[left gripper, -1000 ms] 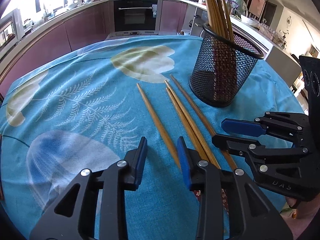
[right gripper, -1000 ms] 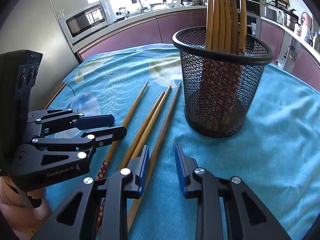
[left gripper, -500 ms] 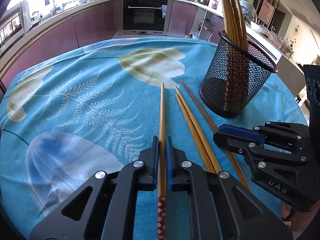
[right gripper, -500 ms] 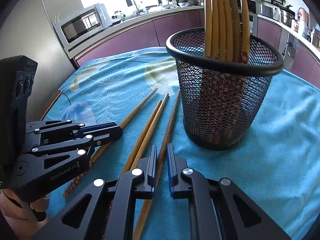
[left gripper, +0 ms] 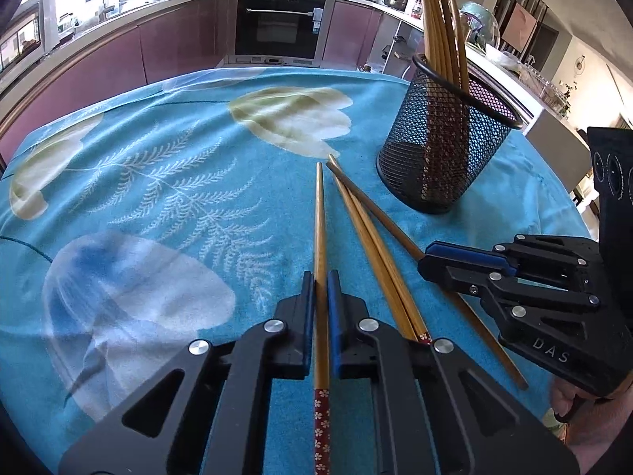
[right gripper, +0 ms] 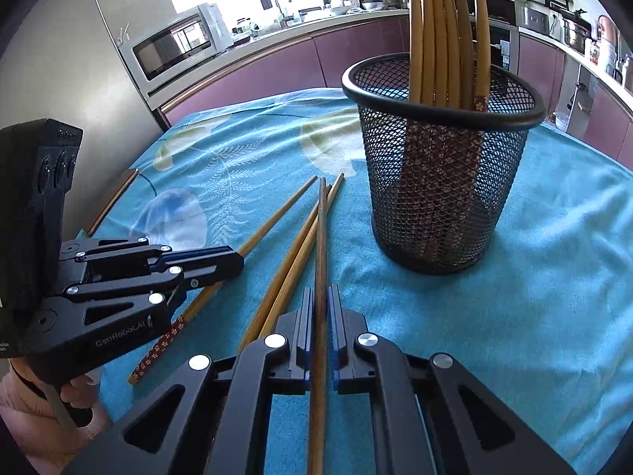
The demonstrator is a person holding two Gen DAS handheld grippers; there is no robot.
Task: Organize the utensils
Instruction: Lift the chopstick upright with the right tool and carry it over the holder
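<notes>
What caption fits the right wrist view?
Right tool shut on a dark chopstick beside the mesh cup.

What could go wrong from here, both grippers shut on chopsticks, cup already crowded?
1. The right gripper holds the dark chopstick where it crosses the loose pair; lifting may drag them.
2. The mesh cup already holds a bundle of chopsticks; an incoming tip could catch the rim or tip the cup.
3. The left gripper grips its light chopstick off-centre, so it may pivot.
</notes>
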